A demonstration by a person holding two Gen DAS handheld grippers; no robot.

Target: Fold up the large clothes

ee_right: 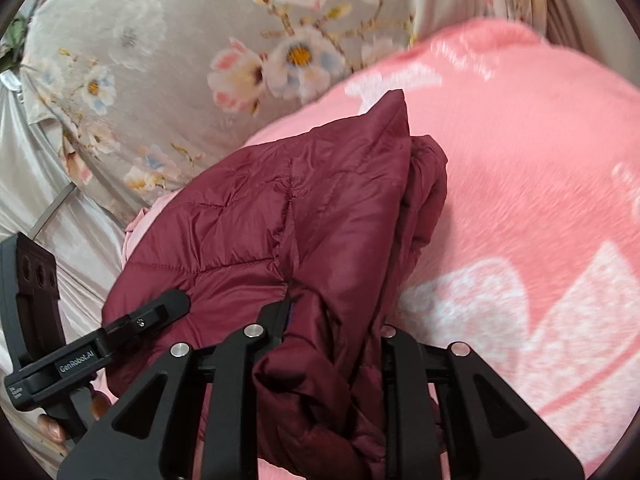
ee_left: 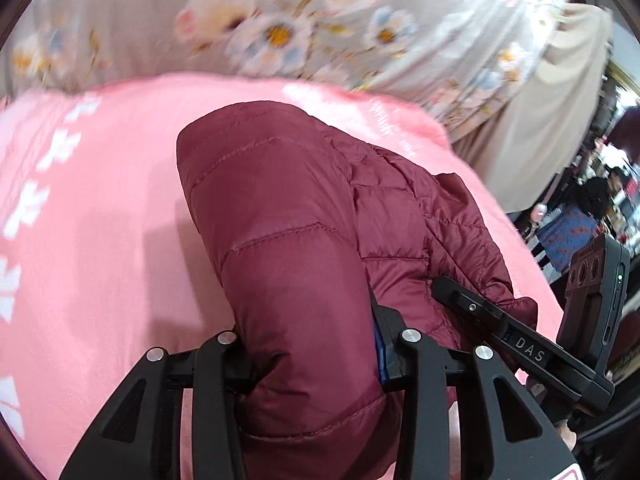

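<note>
Both grippers have the jacket [ee_left: 280,216] bunched right between their jaws: the left gripper [ee_left: 310,360] is clamped on a fat quilted fold, and the right gripper [ee_right: 324,344] is clamped on a gathered edge of the same maroon garment [ee_right: 280,220]. From each pair of jaws the jacket runs straight ahead and away, its long axis roughly in line with the fingers, and the far end lies on the pink blanket [ee_left: 100,220] that covers the bed. Neither hand is nearer than the other, since each already has cloth in its grip; the two grippers sit close side by side, the right gripper's finger [ee_left: 480,312] showing just to the right of the left jaws and resting against the jacket. Ahead of the jacket, beyond the blanket's edge, hangs a floral cloth [ee_left: 280,32], near but apart from the garment as far as the blur allows. I judge the next fold turns on carrying the held end forward over the far end, and nothing stands in that path; the bulk of padding may slip or spring back open.
</note>
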